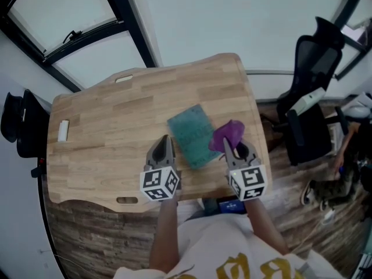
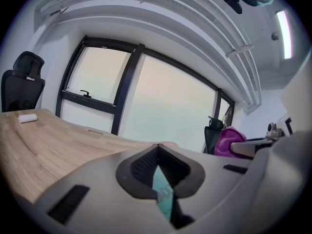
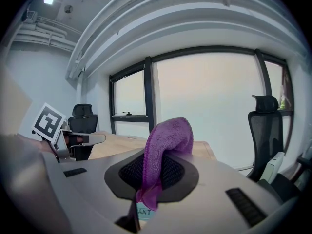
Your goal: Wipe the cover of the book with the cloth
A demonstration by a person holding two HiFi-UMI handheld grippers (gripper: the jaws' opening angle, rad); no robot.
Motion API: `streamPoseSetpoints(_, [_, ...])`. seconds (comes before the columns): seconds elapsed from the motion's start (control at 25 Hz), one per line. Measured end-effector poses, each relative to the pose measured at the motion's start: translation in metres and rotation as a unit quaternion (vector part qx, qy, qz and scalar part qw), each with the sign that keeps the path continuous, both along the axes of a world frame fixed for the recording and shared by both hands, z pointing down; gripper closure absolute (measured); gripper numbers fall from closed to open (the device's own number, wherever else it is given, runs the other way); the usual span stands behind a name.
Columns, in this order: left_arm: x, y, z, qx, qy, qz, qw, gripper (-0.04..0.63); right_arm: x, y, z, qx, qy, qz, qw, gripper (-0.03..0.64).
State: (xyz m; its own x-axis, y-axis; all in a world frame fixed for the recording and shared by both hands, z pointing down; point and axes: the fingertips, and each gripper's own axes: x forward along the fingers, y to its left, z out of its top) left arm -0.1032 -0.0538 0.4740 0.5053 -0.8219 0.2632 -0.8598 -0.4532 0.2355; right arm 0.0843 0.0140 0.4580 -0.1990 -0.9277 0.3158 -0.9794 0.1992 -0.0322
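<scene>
A teal book (image 1: pixel 194 135) lies flat on the wooden table (image 1: pixel 110 138), right of centre. My right gripper (image 1: pixel 228 146) hovers over the book's right edge, shut on a purple cloth (image 1: pixel 228 132) that bulges out past its tips. In the right gripper view the cloth (image 3: pixel 166 139) rises from between the closed jaws of my right gripper (image 3: pixel 146 178). My left gripper (image 1: pixel 165 141) is shut and holds nothing, just left of the book's near corner. A sliver of the book (image 2: pixel 163 195) shows through the closed jaws of my left gripper (image 2: pixel 157 149).
A small white object (image 1: pixel 63 130) lies near the table's left edge. A black office chair (image 1: pixel 313 92) stands to the right of the table and another black chair (image 1: pixel 21 122) to the left. Windows with dark frames (image 1: pixel 125 16) run behind the table.
</scene>
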Motion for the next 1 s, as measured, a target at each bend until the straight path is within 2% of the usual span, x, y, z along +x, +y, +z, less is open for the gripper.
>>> streamPoseSetpoints(0.24, [0.003, -0.009, 0.011, -0.012, -0.010, 0.000, 0.9999, 0.595, 0.003, -0.009, 0.006, -0.007, -0.002, -0.002, 1.000, 0.584])
streamPoseSetpoints(0.68, [-0.003, -0.032, 0.044, -0.059, -0.005, -0.004, 0.9982, 0.595, -0.006, -0.039, 0.017, -0.017, -0.002, -0.023, 1.000, 0.584])
streamPoseSetpoints(1.0, [-0.009, -0.049, 0.069, -0.092, -0.015, -0.011, 0.9955, 0.595, -0.009, -0.059, 0.041, -0.050, -0.005, -0.029, 0.998, 0.584])
